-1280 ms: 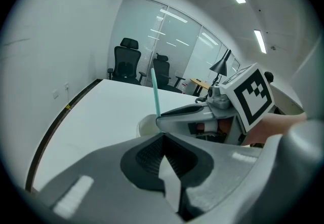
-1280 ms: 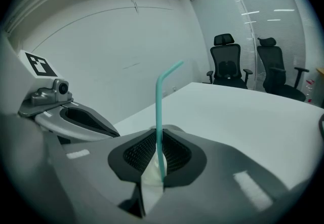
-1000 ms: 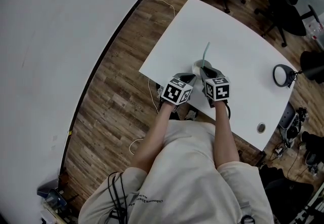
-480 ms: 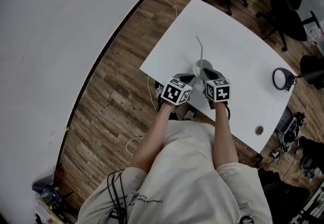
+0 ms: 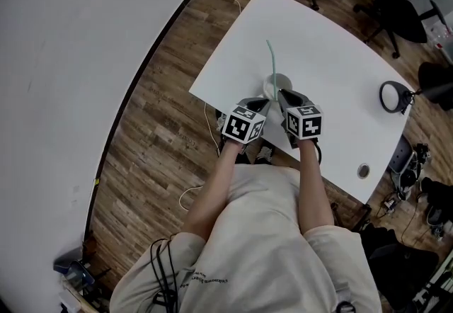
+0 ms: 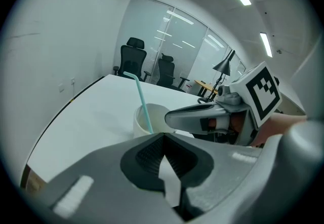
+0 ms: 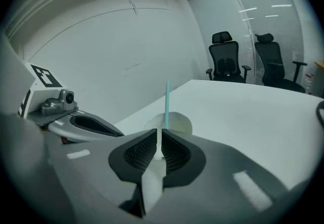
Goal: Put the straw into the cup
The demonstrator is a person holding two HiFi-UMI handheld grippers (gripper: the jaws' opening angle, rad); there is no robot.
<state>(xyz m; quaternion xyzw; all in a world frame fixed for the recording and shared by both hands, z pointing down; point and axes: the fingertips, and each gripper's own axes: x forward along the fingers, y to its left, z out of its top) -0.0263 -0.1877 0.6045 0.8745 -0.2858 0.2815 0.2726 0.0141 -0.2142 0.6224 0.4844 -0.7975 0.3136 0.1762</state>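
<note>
Grey left tongs (image 6: 163, 139) are pressed shut on nothing; the right tongs (image 7: 158, 136) stand a narrow slit apart, gripping nothing. Just beyond both tips the white cup (image 7: 176, 121) sits on the white table (image 7: 243, 111), the teal straw (image 7: 166, 102) standing tilted inside it. Black office chairs (image 7: 226, 61) stand far behind.

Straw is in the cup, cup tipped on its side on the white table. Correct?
Not quite. The cup stands upright on the white table, not on its side, with the straw in it. The left gripper view shows this.
</note>
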